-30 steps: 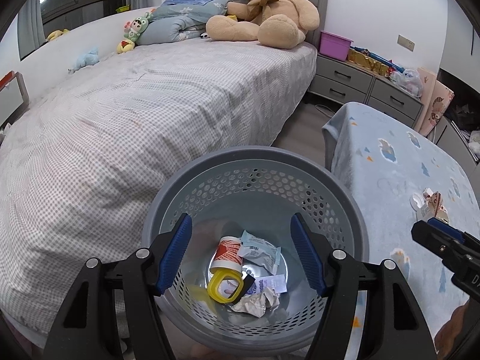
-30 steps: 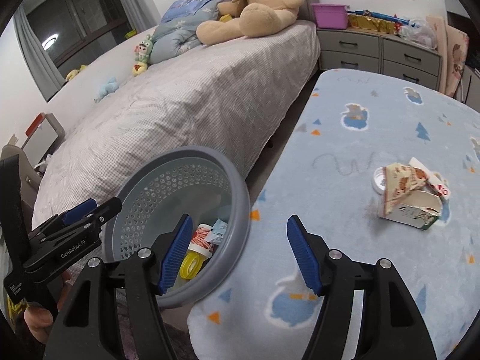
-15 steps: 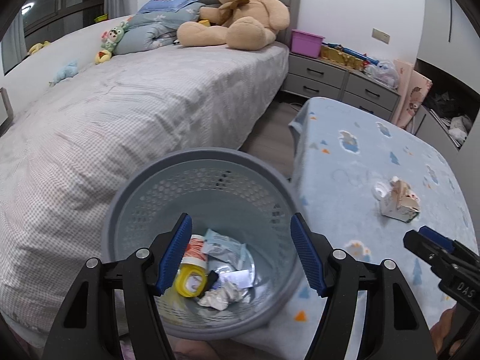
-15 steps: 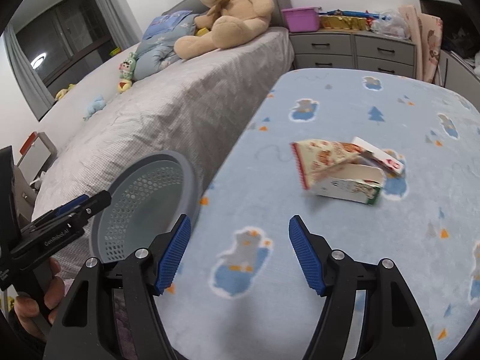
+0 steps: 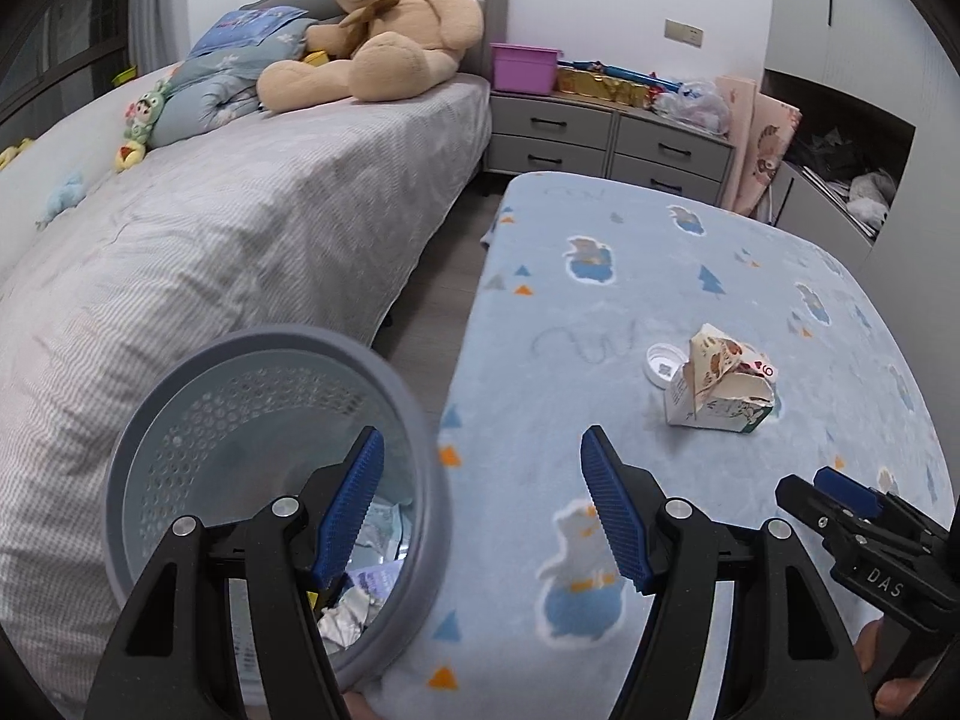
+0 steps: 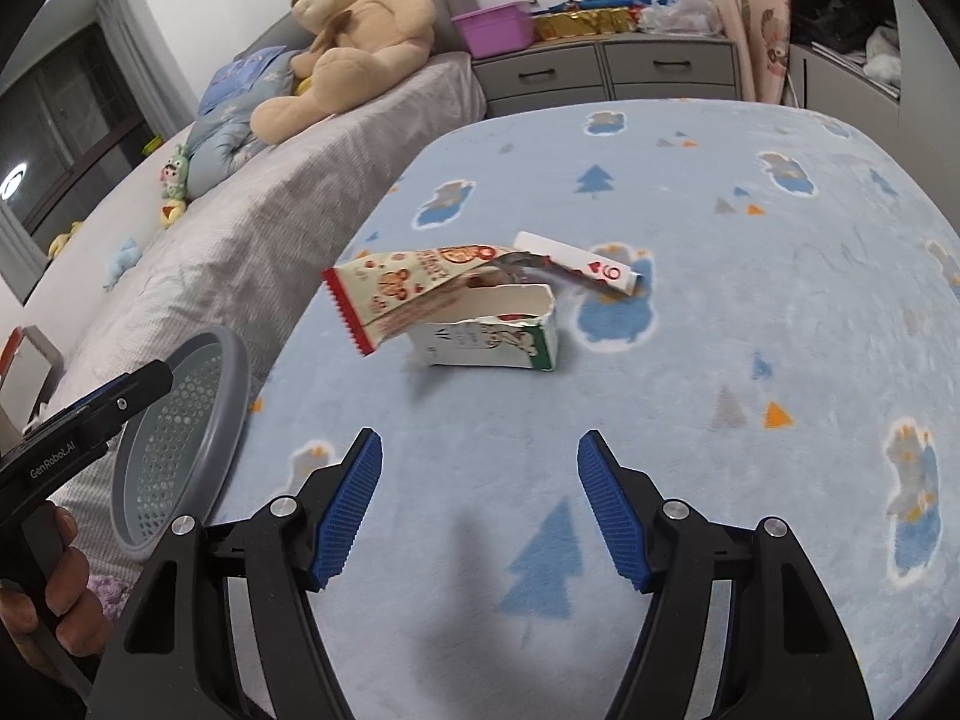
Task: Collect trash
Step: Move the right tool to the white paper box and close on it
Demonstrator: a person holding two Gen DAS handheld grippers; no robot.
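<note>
A: Status, quick. My right hand-held gripper [image 6: 479, 503] is released, jaws apart with nothing between them, above the blue blanket-covered table [image 6: 750, 312]. Left hand-held gripper [image 5: 483, 507] is also released and empty, hanging over the gap between the grey perforated trash basket [image 5: 180, 420] and the table edge.

B: Where's the trash?

A: A torn milk carton [image 6: 489, 330] stands on the table ahead of the right jaws, not touching them. A snack wrapper [image 6: 396, 294] droops over its open top and sticks out to the left. A playing card [image 6: 576, 267] leans across the far rim. A white cap [image 5: 663, 363] lies just beside the carton; I only see it from the left wrist view.

B: Risks?

A: Several, as I judge it. It's a loose stack. If I pinch only the wrapper, the carton probably stays behind and the card slides off. If I clamp the carton walls, the torn cardboard may buckle and spit the wrapper and card onto the blanket. The plush cover is soft, so a low fingertip could snag or drag fabric and tip the carton over.

B: And the basket?

A: It sits beside the table's near-left edge against the bed [image 5: 210, 240], with wrappers already inside. The carry crosses that edge, and anything loose could drop into the floor gap. The cap is small and flat, and easy to miss.
</note>
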